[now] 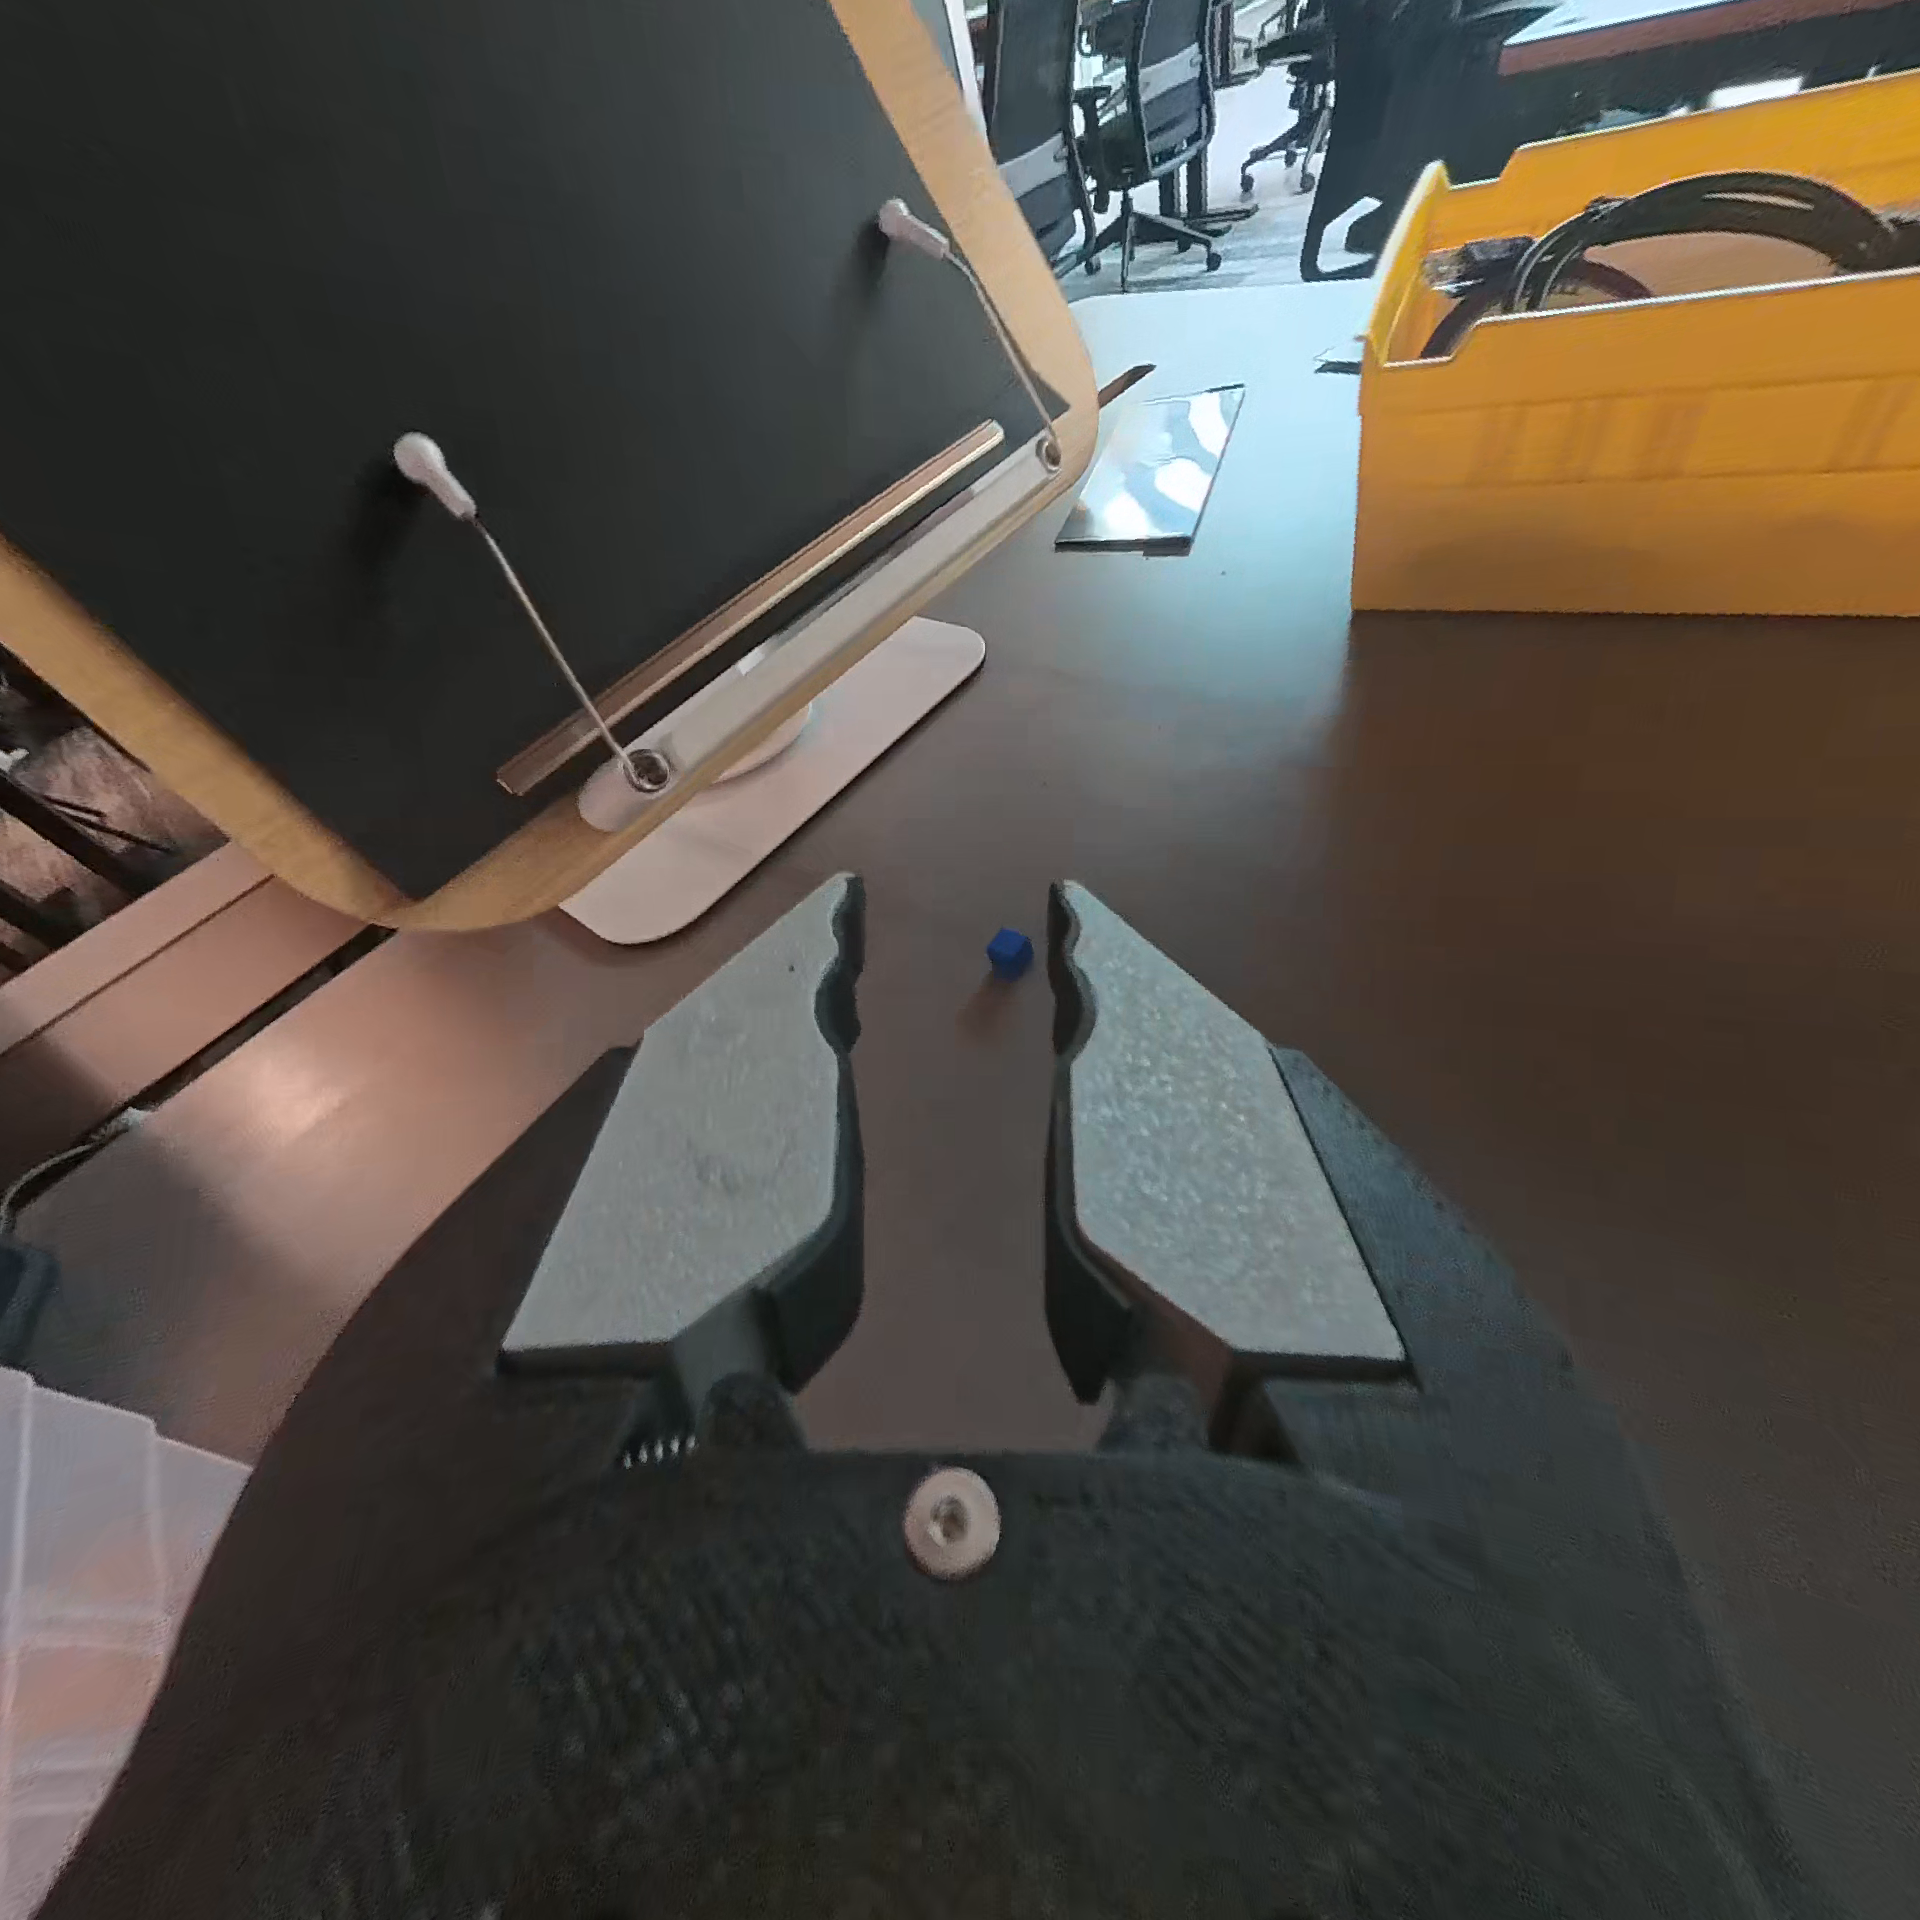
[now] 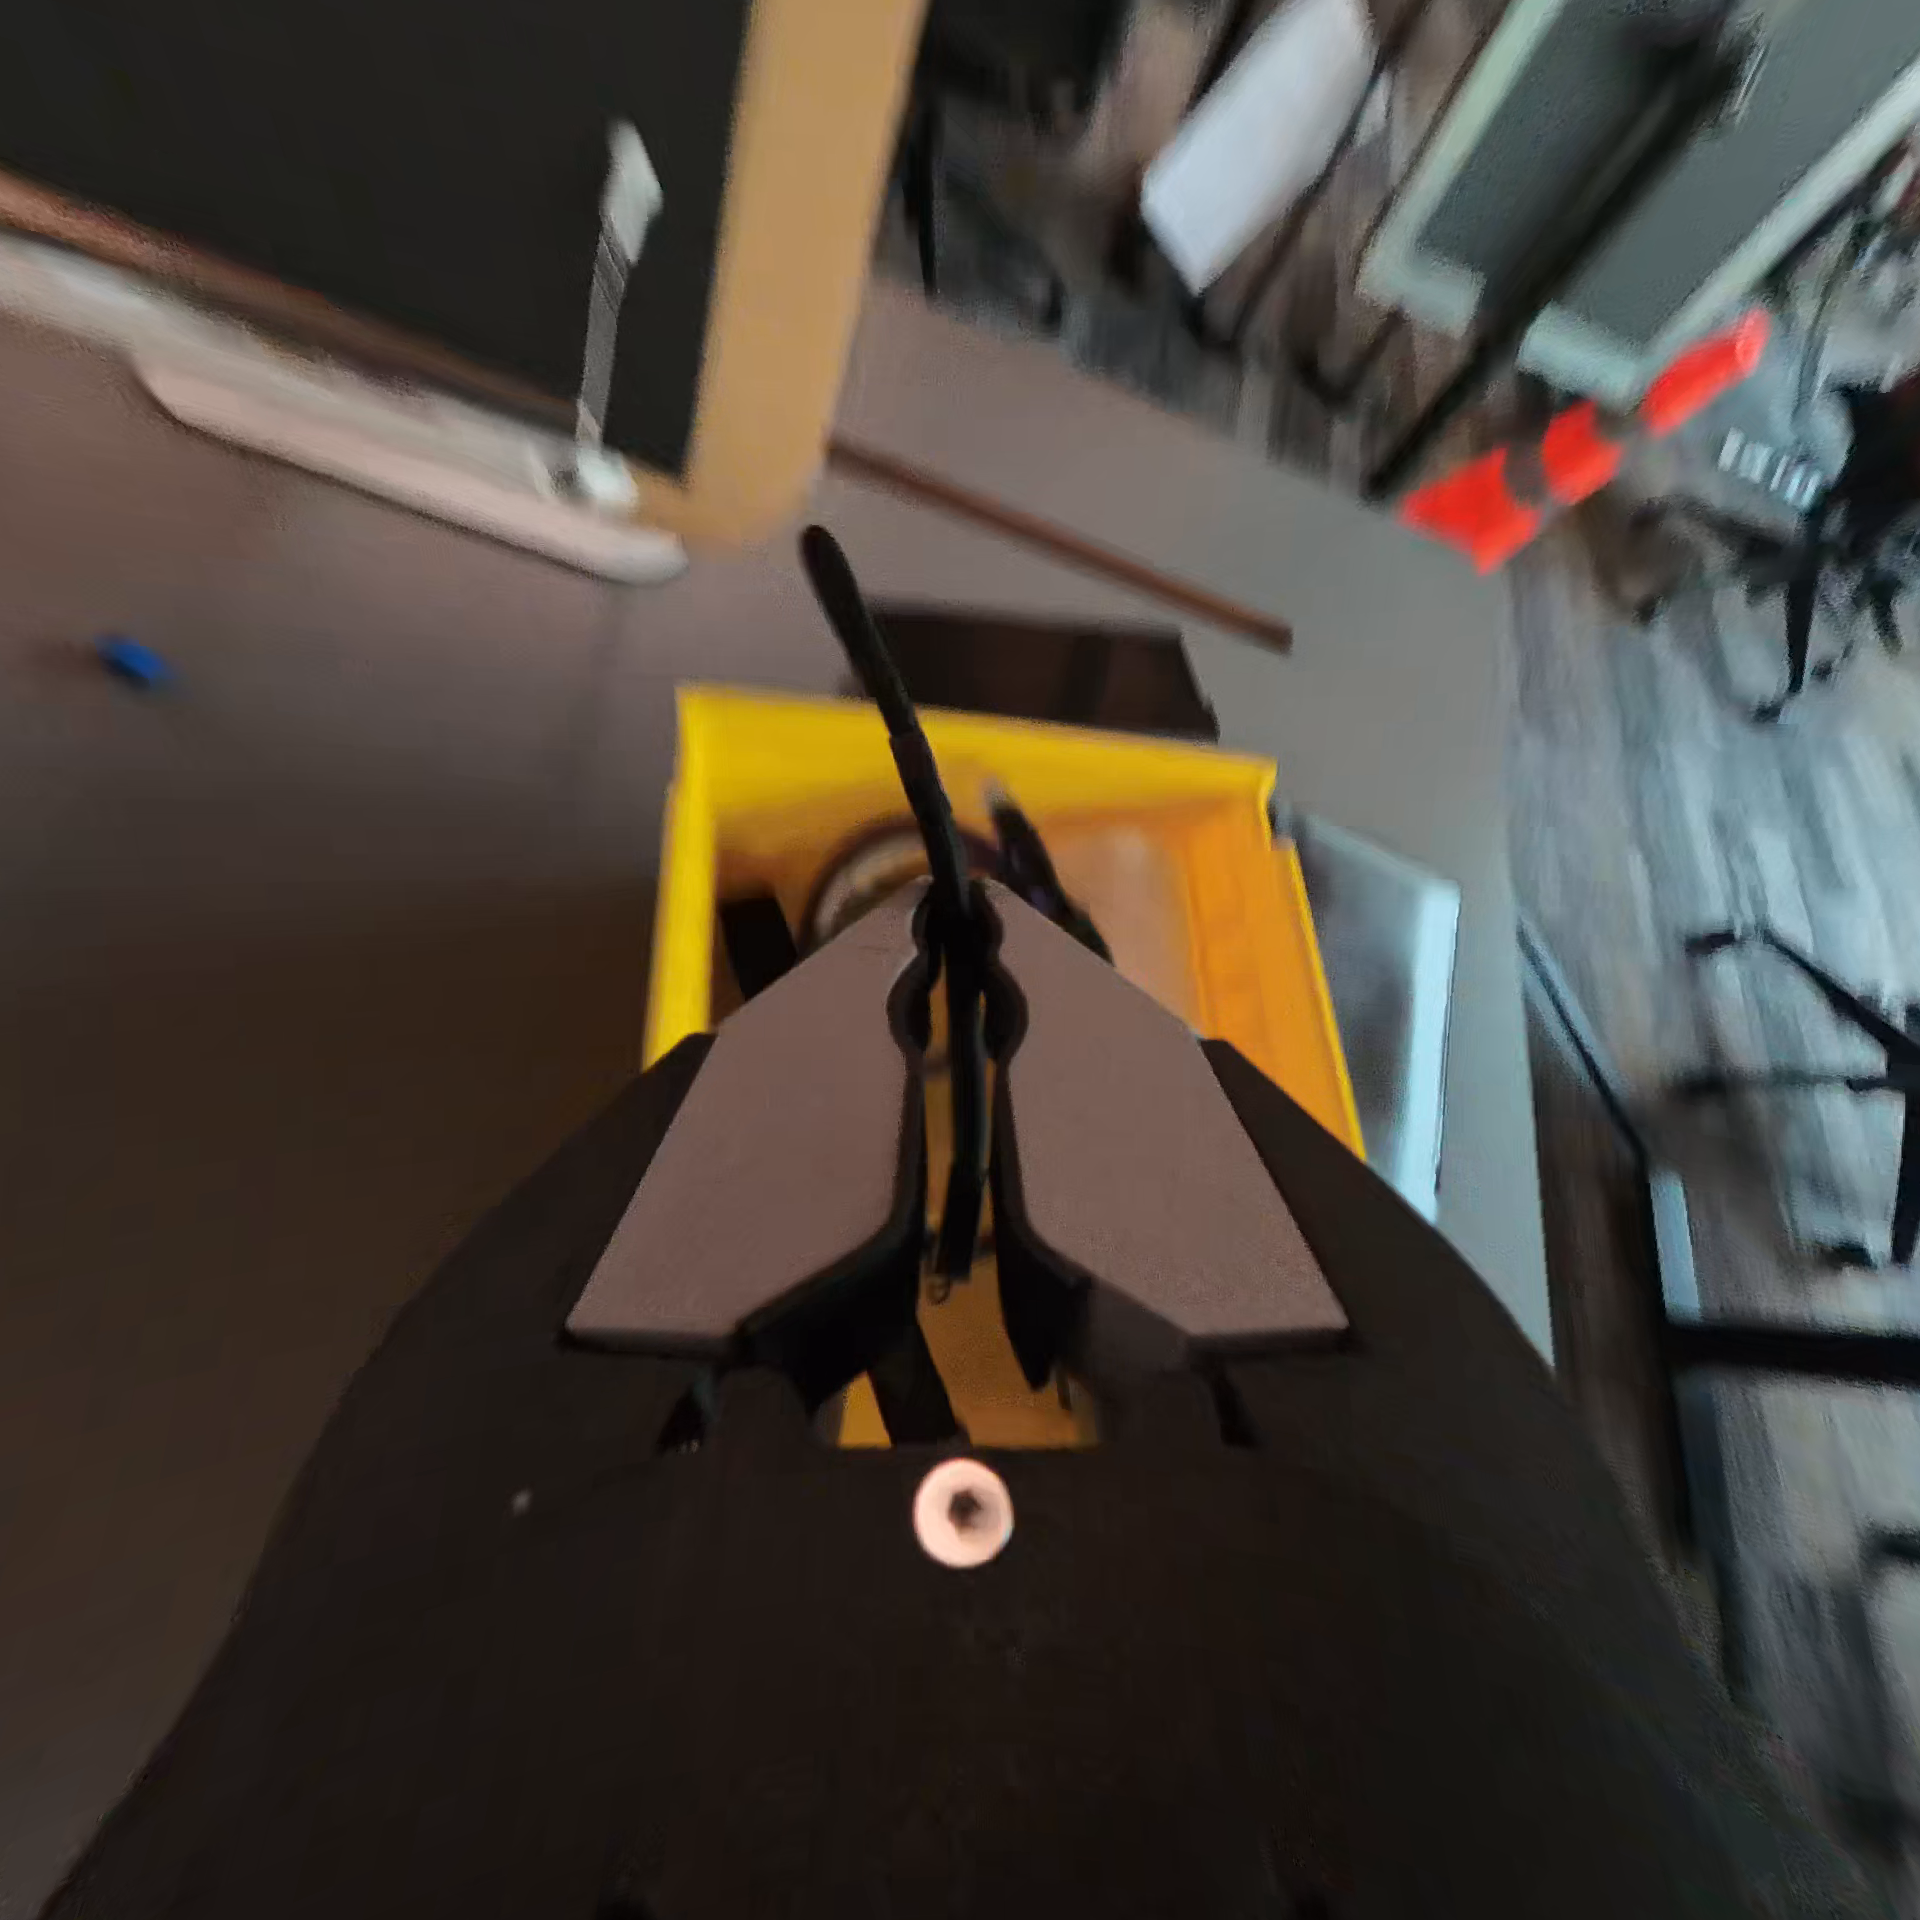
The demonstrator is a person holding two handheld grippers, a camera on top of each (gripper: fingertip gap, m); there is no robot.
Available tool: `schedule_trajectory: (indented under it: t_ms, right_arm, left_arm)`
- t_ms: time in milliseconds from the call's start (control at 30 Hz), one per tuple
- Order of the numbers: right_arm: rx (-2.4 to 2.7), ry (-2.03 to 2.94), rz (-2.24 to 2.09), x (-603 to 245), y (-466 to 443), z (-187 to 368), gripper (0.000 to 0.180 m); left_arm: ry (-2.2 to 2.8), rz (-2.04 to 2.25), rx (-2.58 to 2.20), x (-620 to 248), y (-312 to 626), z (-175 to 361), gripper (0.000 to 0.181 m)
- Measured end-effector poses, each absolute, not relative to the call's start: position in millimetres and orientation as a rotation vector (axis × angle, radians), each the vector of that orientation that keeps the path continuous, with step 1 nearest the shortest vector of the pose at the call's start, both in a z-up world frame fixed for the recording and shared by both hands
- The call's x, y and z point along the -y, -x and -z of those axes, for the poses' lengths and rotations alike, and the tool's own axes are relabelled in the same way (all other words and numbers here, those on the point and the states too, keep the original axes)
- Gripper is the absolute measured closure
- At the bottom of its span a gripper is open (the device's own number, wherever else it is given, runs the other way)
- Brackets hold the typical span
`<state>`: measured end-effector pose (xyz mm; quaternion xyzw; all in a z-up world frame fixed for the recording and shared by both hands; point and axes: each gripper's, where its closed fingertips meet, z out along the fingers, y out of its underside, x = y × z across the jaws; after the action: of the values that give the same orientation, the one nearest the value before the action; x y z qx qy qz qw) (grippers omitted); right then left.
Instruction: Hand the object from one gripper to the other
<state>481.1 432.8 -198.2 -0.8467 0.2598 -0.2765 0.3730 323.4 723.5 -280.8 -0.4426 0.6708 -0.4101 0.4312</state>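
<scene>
My right gripper is shut on a thin black cable and holds it above the yellow bin. The cable sticks out past the fingertips, its rounded end pointing up and away. The right wrist view is blurred. My left gripper is open and empty, low over the dark brown table. A small blue cube lies on the table just beyond its fingertips, nearer the right finger. The cube shows as a blue smear in the right wrist view.
A wooden-framed black book stand on a white base stands at the left. The yellow bin holds coiled black cables at the back right. A shiny flat sheet lies between them. Office chairs stand beyond the table. The white base is closer to my left gripper, around 20 cm from its tips; the right tips are 40 cm off.
</scene>
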Motion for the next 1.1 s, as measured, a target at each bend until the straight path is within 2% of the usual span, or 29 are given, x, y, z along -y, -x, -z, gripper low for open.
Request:
schedule_trajectory:
  t_ms: [67,100,167,267,400,533,600,733,800,967,1100]
  right_arm:
    - [-0.717,2.347,0.598,-419,-478,246,0.148]
    - [-0.722,2.421,0.544,-416,-473,264,0.141]
    - [-0.756,2.468,0.565,-408,-473,275,0.137]
    - [-0.707,2.33,0.605,-428,-469,240,0.137]
    - [-0.511,2.142,0.491,-495,-434,197,0.13]
    - [-0.353,2.114,0.228,-573,-385,219,0.134]
    - [-0.316,2.115,0.098,-613,-363,248,0.135]
    - [-0.331,2.173,0.097,-675,-354,321,0.142]
    - [-0.357,2.218,0.168,-693,-361,347,0.142]
    - [-0.384,2.268,0.189,-718,-370,363,0.139]
    - [-0.411,2.299,0.219,-722,-381,377,0.149]
  left_arm:
    - [1.146,1.02,-1.673,-728,-325,286,0.15]
    - [1.165,1.012,-1.676,-731,-325,289,0.149]
    - [1.2,0.997,-1.672,-737,-326,294,0.149]
    - [1.244,1.011,-1.661,-742,-326,297,0.15]
    - [1.286,0.998,-1.671,-747,-328,305,0.15]
    - [1.316,0.972,-1.68,-752,-329,313,0.15]
    - [1.337,0.975,-1.668,-755,-330,314,0.15]
    - [1.36,0.984,-1.648,-761,-329,312,0.149]
    - [1.35,0.968,-1.643,-764,-329,311,0.149]
    - [1.346,0.953,-1.647,-766,-330,311,0.149]
    - [1.343,0.903,-1.667,-770,-331,317,0.149]
